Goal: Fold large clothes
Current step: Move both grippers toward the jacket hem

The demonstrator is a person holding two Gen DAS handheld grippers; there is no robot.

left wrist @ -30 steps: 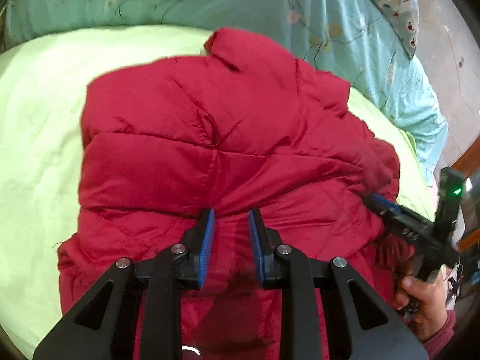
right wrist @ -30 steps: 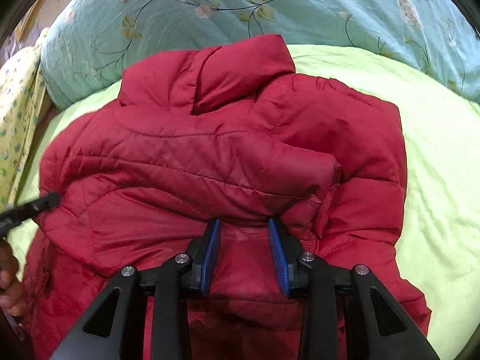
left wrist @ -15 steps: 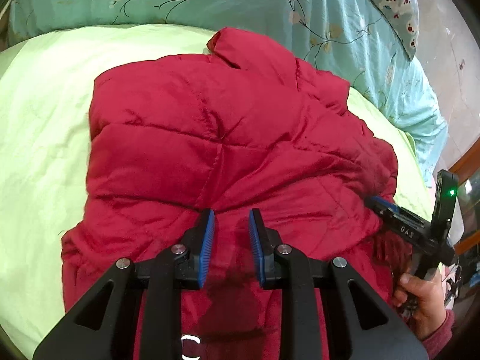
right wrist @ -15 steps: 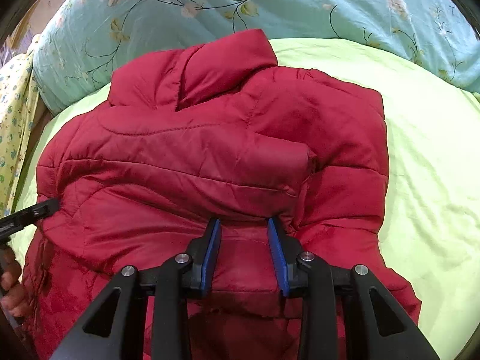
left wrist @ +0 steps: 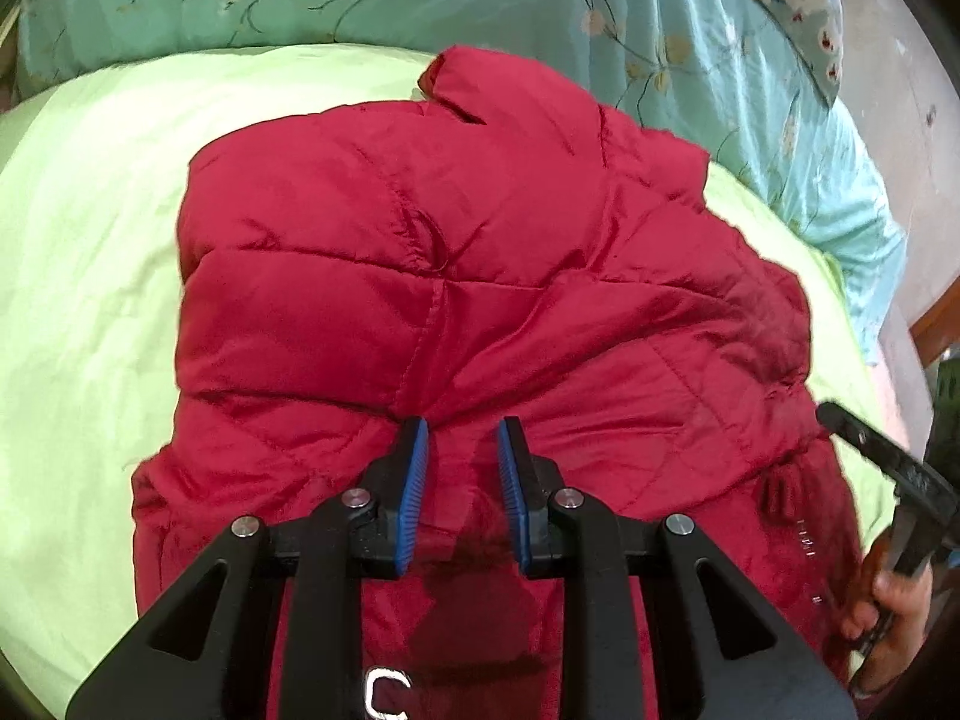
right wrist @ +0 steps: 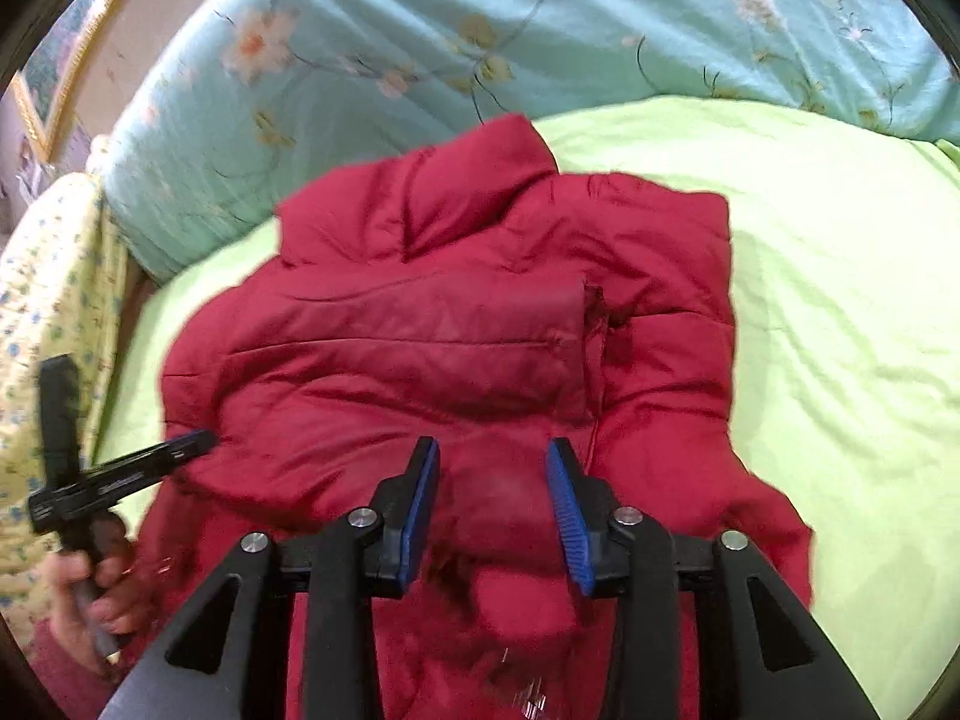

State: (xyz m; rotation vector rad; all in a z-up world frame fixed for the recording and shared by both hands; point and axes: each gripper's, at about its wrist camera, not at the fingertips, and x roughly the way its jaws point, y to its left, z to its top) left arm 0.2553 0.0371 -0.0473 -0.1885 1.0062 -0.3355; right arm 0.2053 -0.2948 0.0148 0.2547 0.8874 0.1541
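Note:
A red quilted jacket (left wrist: 450, 270) lies on the bed with its collar (left wrist: 474, 78) at the far end. My left gripper (left wrist: 462, 426) sits at the near hem, and a ridge of red fabric is pinched between its blue pads. Creases run out from the fingertips, and its jaws are starting to open. In the right wrist view the jacket (right wrist: 450, 330) lies with one sleeve folded across it. My right gripper (right wrist: 489, 447) is opening, and a blurred lump of fabric lies loose between its pads. Each gripper also shows in the other's view: the right gripper (left wrist: 870, 456) and the left gripper (right wrist: 204, 438).
A light green sheet (left wrist: 78, 270) spreads around the jacket. A turquoise floral quilt (right wrist: 480, 30) is piled along the far side. A yellow flowered cloth (right wrist: 42, 300) lies at the left, and a wooden edge (left wrist: 936, 324) at the right. A hand (right wrist: 78, 588) grips the left tool's handle.
My right gripper's jaws have widened and it has drawn back and up, so the jacket looks smaller and the fabric between the pads has slackened. The left gripper has barely moved.

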